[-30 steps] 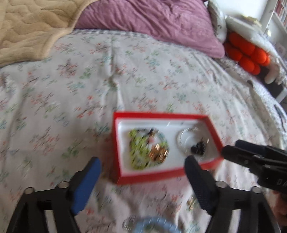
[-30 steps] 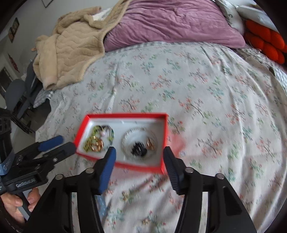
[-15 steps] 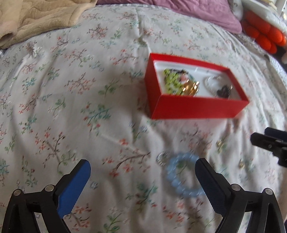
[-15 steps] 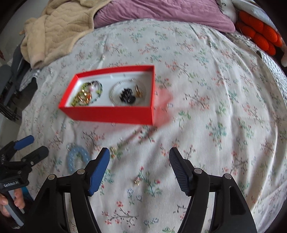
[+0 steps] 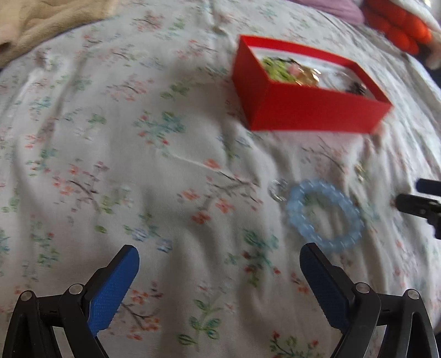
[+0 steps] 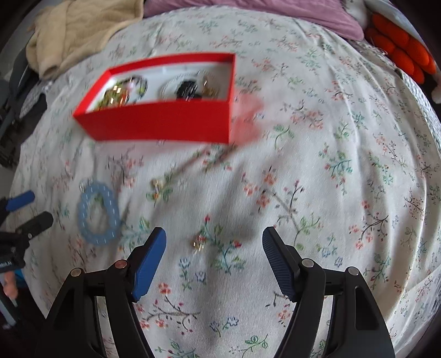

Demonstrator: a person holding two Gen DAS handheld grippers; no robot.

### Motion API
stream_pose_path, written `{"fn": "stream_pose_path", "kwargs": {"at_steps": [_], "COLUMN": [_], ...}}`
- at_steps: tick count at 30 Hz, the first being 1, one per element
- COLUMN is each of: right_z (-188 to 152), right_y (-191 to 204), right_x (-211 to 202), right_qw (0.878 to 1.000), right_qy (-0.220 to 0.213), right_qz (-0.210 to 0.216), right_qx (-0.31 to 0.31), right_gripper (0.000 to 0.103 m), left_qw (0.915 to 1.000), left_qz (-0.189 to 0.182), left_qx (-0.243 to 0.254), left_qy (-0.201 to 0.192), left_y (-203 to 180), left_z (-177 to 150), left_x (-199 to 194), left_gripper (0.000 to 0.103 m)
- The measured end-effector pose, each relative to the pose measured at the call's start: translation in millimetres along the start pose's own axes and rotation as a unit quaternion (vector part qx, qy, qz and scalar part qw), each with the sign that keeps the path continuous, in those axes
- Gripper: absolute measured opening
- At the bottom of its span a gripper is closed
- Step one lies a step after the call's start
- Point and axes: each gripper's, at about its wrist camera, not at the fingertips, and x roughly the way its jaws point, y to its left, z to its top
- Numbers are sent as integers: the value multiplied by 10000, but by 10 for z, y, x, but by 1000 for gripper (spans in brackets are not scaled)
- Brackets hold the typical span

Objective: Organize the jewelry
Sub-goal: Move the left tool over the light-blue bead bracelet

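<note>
A red box [image 5: 311,110] [image 6: 160,124] sits on the floral bedspread and holds green, gold and black jewelry. A pale blue bead bracelet [image 5: 323,213] [image 6: 97,213] lies in front of it, a small silver ring [image 5: 278,188] beside it. A small gold earring [image 6: 198,243] lies between my right gripper's fingers, and a thin chain with a gold piece [image 6: 165,183] lies near the box. My left gripper [image 5: 219,264] is open and empty, low over the bed, left of the bracelet. My right gripper [image 6: 214,242] is open and empty.
A beige blanket [image 6: 80,33] and a purple pillow [image 6: 275,11] lie at the head of the bed. An orange plush [image 6: 402,52] sits at the right. The bed's left edge drops off by dark furniture [image 6: 16,115].
Both grippers have dropped lower and pulled back from the red box toward the loose jewelry. The bracelet and earring now sit closer to the fingers. Both stay open.
</note>
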Motion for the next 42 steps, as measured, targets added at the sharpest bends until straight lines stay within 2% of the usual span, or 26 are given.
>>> {"fn": "stream_pose_path", "kwargs": {"at_steps": [5,10,14,17,29,39,42], "right_z": [-140,-268,-313,-329,-314,-190,-181], "right_y": [40,50,3,-31,-185,-429,-463], "right_x": [63,68,53,45,26,8,12], "right_qw": [9996,9983,9983,9984,9988,9996,9996], "right_qy": [82,23,18,52,94,98,111], "right_qz": [-92,-237,-240,-253,-307,-229,-222], "right_qx": [-247,-527,-539,-501,-361,95,109], "right_gripper": [75,75,77,77,77,77,77], "left_qw": [9988,9973,9956,9947,9955,9975,9981], "left_qz": [-237,-460,-726,-778,-368,-164,7], "left_qx": [430,577,585,669,869,689,603], "left_qy": [-13,30,88,90,80,43,100], "left_y": [-149,-277,-362,-463,-728,-997,-1049], "left_z": [-98,-125,-106,-88,-14,101,134], "left_x": [22,23,35,66,244,332,416], "left_gripper": [97,95,88,84,84,84,84]}}
